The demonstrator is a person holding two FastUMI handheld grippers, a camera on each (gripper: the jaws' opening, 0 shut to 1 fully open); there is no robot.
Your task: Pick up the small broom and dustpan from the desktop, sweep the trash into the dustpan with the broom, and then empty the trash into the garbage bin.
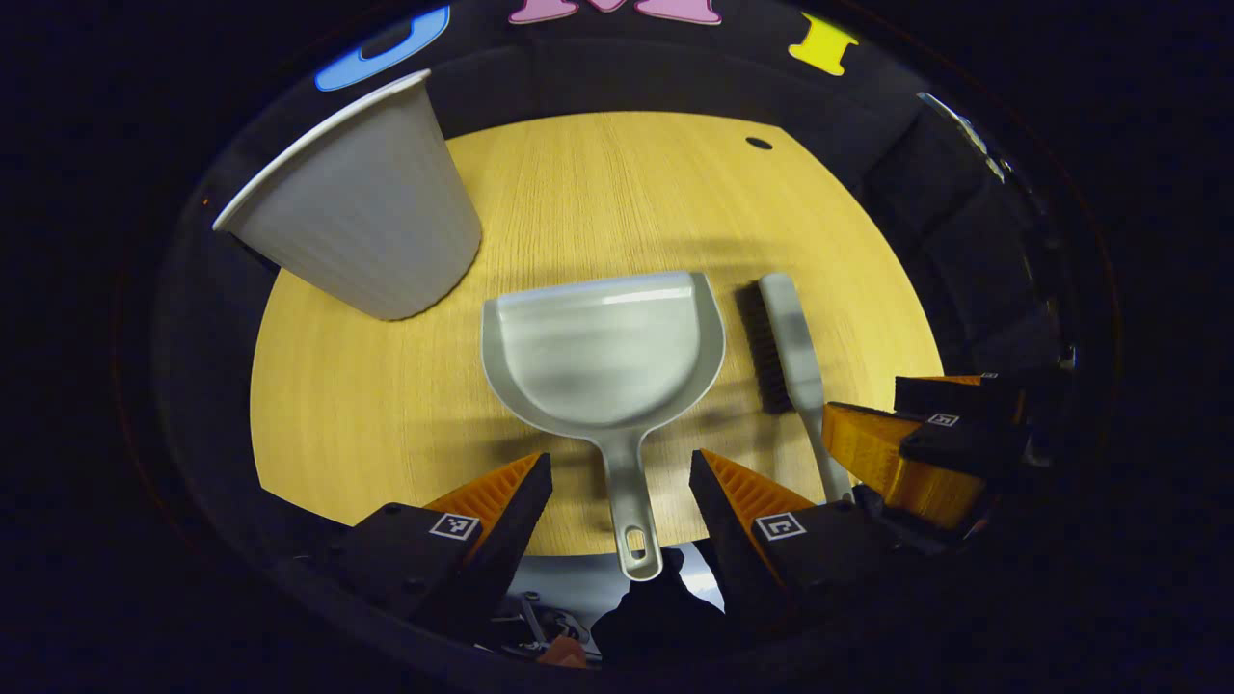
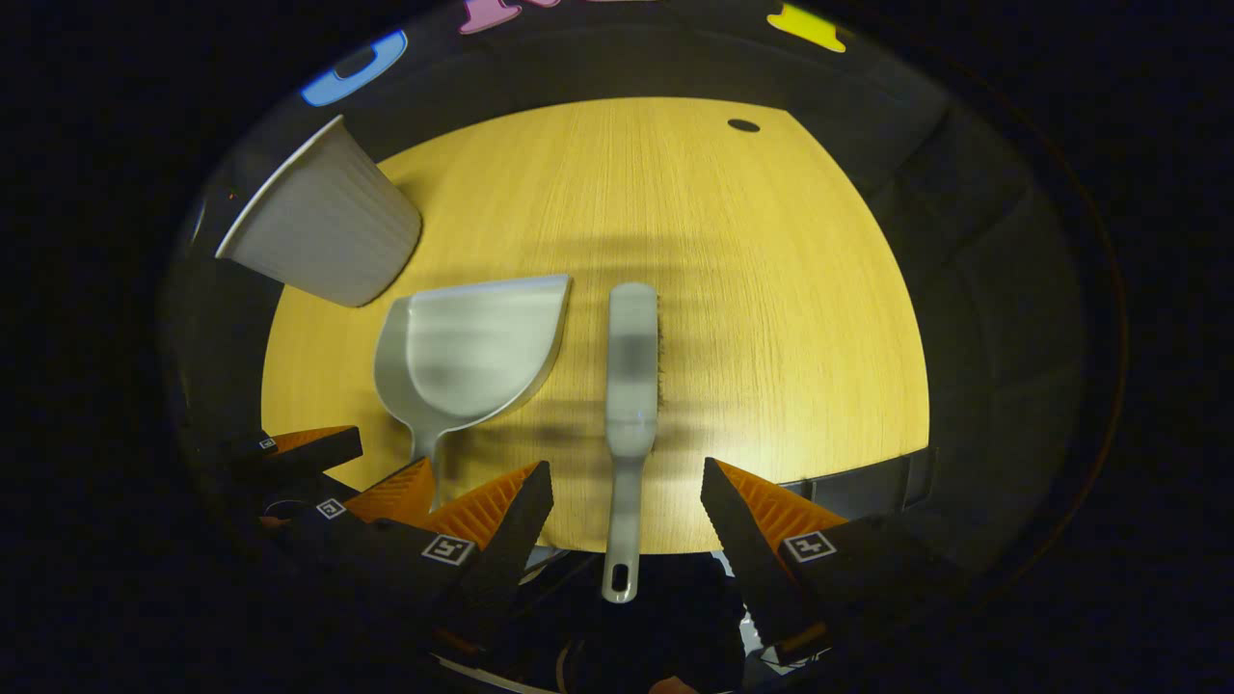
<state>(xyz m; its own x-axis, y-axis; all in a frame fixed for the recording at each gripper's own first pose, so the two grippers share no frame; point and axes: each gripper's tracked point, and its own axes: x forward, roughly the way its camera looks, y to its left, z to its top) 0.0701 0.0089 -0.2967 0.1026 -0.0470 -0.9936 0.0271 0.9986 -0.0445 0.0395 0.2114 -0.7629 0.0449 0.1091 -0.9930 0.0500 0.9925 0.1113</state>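
A grey dustpan [image 1: 603,352] lies flat on the wooden desktop [image 1: 598,183], its handle pointing toward me past the front edge. My left gripper [image 1: 622,501] is open, one finger on each side of that handle and not touching it. To the right of the pan lies the grey small broom [image 1: 789,337], dark bristles facing the pan. In the right gripper view the broom [image 2: 631,371] runs straight toward me. Its handle sits between the spread fingers of my open right gripper [image 2: 627,511], untouched. The dustpan [image 2: 472,352] lies to the left of the broom.
A ribbed grey garbage bin [image 1: 362,207] stands at the table's far left, also seen as the bin [image 2: 323,231] in the right gripper view. A small dark hole [image 1: 759,143] marks the far right of the desktop. The two grippers are side by side at the front edge.
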